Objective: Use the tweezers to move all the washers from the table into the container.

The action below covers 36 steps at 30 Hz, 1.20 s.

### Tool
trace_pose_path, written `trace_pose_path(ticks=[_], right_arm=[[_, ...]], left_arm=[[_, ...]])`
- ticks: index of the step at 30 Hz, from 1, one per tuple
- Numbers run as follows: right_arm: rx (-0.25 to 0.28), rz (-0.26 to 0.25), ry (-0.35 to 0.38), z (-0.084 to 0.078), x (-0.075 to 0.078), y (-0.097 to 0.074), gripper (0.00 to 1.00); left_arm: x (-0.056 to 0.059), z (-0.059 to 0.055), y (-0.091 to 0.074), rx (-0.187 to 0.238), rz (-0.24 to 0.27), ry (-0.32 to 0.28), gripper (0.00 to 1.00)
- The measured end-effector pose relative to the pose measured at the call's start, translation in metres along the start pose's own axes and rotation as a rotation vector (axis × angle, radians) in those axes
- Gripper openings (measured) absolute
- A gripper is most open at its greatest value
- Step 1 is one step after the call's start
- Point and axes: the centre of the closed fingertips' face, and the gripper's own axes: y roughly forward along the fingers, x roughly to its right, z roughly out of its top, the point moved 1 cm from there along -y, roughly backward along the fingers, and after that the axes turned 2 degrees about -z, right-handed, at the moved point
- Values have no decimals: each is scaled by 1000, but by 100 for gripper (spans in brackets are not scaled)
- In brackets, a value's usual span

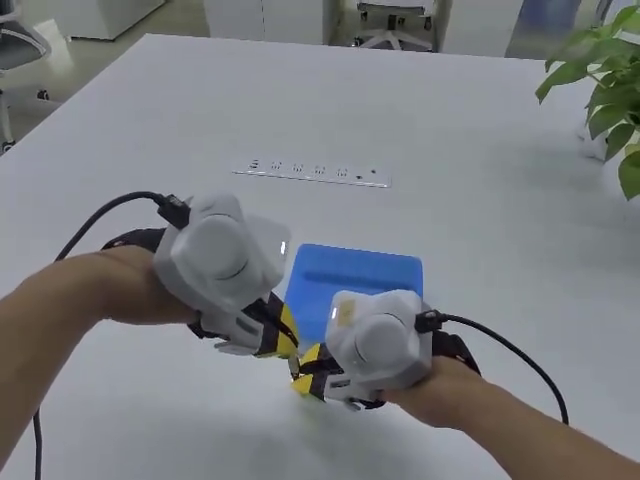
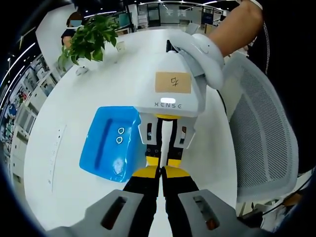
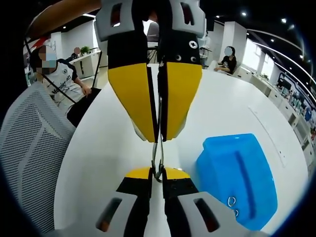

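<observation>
The two grippers meet tip to tip just in front of the blue container (image 1: 360, 272). In the right gripper view, the thin metal tweezers (image 3: 158, 148) run between my right gripper (image 3: 158, 174) and the left gripper's yellow pads (image 3: 133, 94), and both are shut on them. My left gripper (image 2: 161, 173) is shut, facing the right gripper's fingers (image 2: 152, 143). In the head view the left gripper (image 1: 283, 338) sits left of the right gripper (image 1: 306, 378). The container (image 2: 106, 143) holds two washers (image 2: 120, 135), which also lie in the container (image 3: 242, 173) as small rings (image 3: 232, 201).
A white power strip (image 1: 312, 171) lies on the table beyond the container. A potted plant (image 1: 605, 90) stands at the far right edge. A mesh chair (image 2: 261, 128) is by the table's near side. People sit in the background of the right gripper view.
</observation>
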Motion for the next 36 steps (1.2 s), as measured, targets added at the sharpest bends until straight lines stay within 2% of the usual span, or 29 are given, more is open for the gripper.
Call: trace_pose_path(ticks=[13,17,36], right_arm=[[23,0,8,12,1,-12,9],[24,-5,-15,16,2,-16,9],[54,-63,-56,38,22,-43,9]], left_arm=[[-1,10,-14,3,10,6,6],[-2,14,-18,3,12,10,6],[-12,42,-42,15,42,45,6]])
